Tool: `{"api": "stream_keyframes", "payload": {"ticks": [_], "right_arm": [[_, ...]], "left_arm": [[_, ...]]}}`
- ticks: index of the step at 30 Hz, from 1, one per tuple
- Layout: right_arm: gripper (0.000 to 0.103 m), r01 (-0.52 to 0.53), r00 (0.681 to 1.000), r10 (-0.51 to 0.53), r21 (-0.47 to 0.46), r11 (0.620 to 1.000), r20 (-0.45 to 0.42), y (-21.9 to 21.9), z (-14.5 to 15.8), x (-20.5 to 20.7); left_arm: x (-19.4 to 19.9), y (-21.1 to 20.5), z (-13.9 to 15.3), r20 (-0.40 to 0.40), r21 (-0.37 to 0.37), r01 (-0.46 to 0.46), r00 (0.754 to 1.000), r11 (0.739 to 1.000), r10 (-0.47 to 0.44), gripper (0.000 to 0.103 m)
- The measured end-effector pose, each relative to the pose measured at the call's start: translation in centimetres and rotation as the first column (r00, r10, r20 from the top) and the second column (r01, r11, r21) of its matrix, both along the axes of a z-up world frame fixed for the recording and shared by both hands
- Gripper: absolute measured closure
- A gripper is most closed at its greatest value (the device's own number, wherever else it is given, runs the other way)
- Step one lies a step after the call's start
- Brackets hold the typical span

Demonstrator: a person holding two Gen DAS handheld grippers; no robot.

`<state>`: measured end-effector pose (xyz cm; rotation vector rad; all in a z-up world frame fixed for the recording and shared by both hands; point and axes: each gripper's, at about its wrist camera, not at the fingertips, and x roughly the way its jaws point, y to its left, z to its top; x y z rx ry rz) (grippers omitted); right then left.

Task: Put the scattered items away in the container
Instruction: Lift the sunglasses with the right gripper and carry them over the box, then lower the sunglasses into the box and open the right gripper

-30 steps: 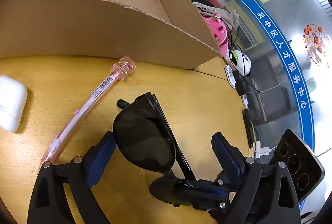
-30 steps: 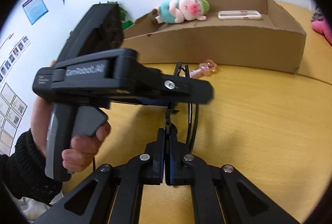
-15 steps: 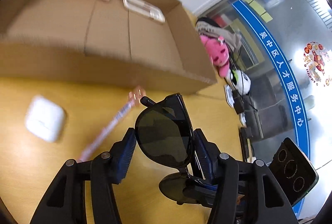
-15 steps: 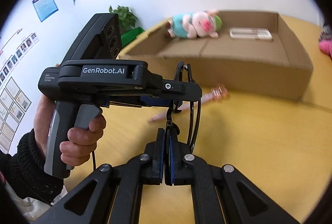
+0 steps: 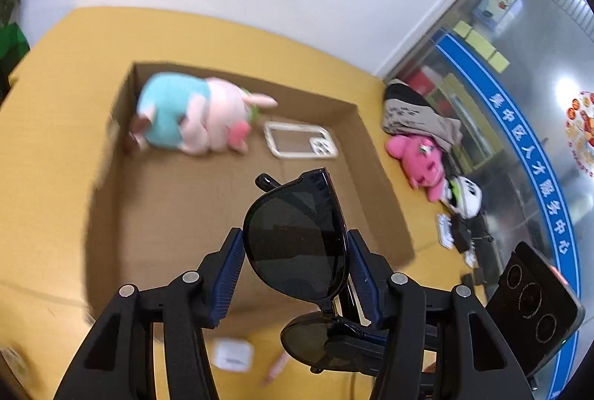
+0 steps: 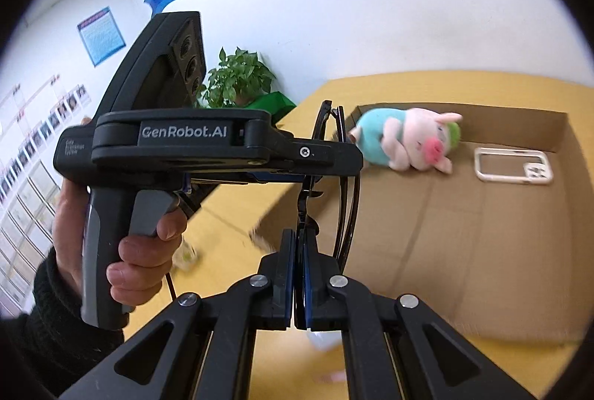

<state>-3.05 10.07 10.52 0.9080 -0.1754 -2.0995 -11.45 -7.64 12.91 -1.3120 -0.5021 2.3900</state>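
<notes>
Black sunglasses (image 5: pixel 297 244) are held in the air above the near part of the open cardboard box (image 5: pixel 356 110). My left gripper (image 5: pixel 297 270) is shut on one lens. My right gripper (image 6: pixel 299 251) is shut on the sunglasses (image 6: pixel 347 184) at the other lens. In the box lie a plush pig (image 5: pixel 193 118) and a white phone case (image 5: pixel 300 140); both also show in the right wrist view, the pig (image 6: pixel 408 140) and the case (image 6: pixel 514 164).
A white earbud case (image 5: pixel 234 353) and a pink tube (image 5: pixel 276 366) lie on the yellow table (image 5: pixel 48 147) in front of the box. A pink plush (image 5: pixel 419 155) and clutter sit right of the box. A potted plant (image 6: pixel 237 81) stands beyond the table.
Both grippers have lifted the sunglasses up and forward from the table to above the box. The left gripper closed on the lens.
</notes>
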Motion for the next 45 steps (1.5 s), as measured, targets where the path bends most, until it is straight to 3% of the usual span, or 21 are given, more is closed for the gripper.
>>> {"api": "stream_keyframes", "payload": {"ticks": [7,13,18,21,32,34,36,40,42,45], "right_arm": [[0.1,0.027,0.987,-0.014,-0.076,0.997,0.16,-4.8,-1.0,-7.9],[0.1,0.092,0.943,-0.057,-0.094,0.991,0.328,-7.9,-5.8,-12.3],[0.099,0.152,0.893,-0.107,-0.068,0.986,0.437,-9.1,-10.0,-13.3],[0.098,0.181,0.868,-0.14,-0.041,0.983,0.477,-9.5,-11.7,-13.5],[0.092,0.195,0.835,-0.196,0.055,0.979,0.514,-10.4,-12.9,-13.0],[0.084,0.201,0.831,-0.198,0.051,0.978,0.52,-10.2,-13.0,-12.8],[0.065,0.211,0.83,-0.199,0.037,0.977,0.521,-9.8,-12.9,-12.5],[0.052,0.217,0.845,-0.191,0.005,0.976,0.5,-8.5,-11.5,-10.9],[0.043,0.199,0.873,-0.172,-0.01,0.98,0.457,-7.9,-10.1,-9.5],[0.028,0.178,0.938,-0.186,0.056,0.982,0.294,-6.7,-7.1,-5.7]], "left_arm": [[-7.4,-4.6,-1.8,0.102,-0.047,-0.033,0.994,0.998,0.038,0.044],[-12.3,-6.7,-7.2,0.239,-0.121,-0.025,0.97,0.992,0.053,0.045],[-13.7,-6.4,-11.8,0.339,-0.153,0.021,0.94,0.988,0.032,0.046],[-13.9,-5.1,-12.8,0.337,-0.244,0.057,0.941,0.968,0.03,0.046],[-13.3,-4.3,-13.0,0.332,-0.35,0.073,0.942,0.934,0.051,0.046],[-13.4,-4.5,-12.8,0.326,-0.341,0.058,0.944,0.938,0.06,0.045],[-13.1,-4.5,-12.4,0.317,-0.339,0.052,0.946,0.94,0.062,0.044],[-11.6,-4.1,-10.4,0.25,-0.342,0.027,0.966,0.939,0.063,0.037],[-10.1,-4.3,-8.5,0.185,-0.349,-0.009,0.98,0.937,0.079,0.033],[-6.9,-4.4,-5.3,0.051,-0.361,-0.062,0.995,0.931,0.086,0.027]]}}
